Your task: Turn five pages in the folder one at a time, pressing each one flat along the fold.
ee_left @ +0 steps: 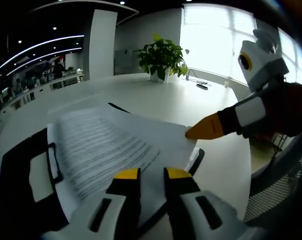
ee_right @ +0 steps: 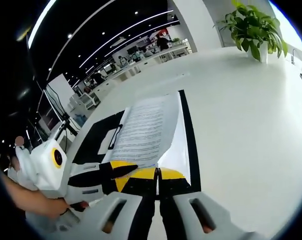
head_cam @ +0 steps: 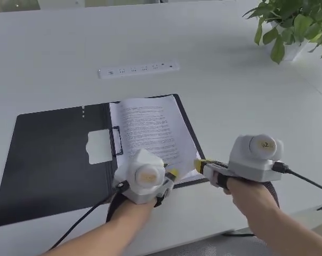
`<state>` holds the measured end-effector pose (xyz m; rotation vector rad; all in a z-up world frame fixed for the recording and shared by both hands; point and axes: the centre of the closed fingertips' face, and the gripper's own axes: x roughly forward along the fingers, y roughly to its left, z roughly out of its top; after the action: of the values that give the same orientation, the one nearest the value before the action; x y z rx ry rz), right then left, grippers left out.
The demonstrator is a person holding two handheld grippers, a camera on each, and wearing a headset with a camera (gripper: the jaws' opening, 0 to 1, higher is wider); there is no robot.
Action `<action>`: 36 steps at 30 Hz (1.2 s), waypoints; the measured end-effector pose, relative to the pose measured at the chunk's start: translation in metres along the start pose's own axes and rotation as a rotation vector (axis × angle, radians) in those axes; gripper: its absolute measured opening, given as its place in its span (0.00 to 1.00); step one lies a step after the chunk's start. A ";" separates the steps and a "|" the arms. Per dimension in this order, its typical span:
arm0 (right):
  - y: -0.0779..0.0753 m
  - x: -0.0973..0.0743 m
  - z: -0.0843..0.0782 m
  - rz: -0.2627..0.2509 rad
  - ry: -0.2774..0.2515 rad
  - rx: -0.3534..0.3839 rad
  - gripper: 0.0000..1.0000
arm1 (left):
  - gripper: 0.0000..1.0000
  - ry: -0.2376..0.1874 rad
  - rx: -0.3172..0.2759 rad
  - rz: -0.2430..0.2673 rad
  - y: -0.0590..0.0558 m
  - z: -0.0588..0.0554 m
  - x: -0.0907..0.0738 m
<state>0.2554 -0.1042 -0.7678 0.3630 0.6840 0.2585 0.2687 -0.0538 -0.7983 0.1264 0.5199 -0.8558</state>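
A black folder (head_cam: 49, 160) lies open on the white table, with a clipped stack of printed pages (head_cam: 150, 128) on its right half. My right gripper (ee_right: 157, 175) is shut on the lower right corner of the top page (ee_right: 146, 130), which is lifted a little off the stack. Its tip (ee_left: 203, 127) meets that corner in the left gripper view. My left gripper (ee_left: 152, 175) hovers over the bottom edge of the page (ee_left: 106, 145), jaws a narrow gap apart and empty. In the head view the left gripper (head_cam: 170, 175) sits just left of the right gripper (head_cam: 199, 165).
A white power strip (head_cam: 138, 69) lies beyond the folder. A potted plant (head_cam: 294, 21) stands at the far right corner. The folder's clip (head_cam: 115, 141) sits at the fold. Cables trail from both grippers toward the table's near edge.
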 end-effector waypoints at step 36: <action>0.108 -0.030 0.047 0.235 -0.172 -0.108 0.00 | 0.18 -0.188 -0.030 0.112 0.049 0.066 -0.125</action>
<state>0.2516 -0.0279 -0.6733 0.3579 0.4554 0.4796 0.2635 0.0439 -0.6851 0.0458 0.3457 -0.7419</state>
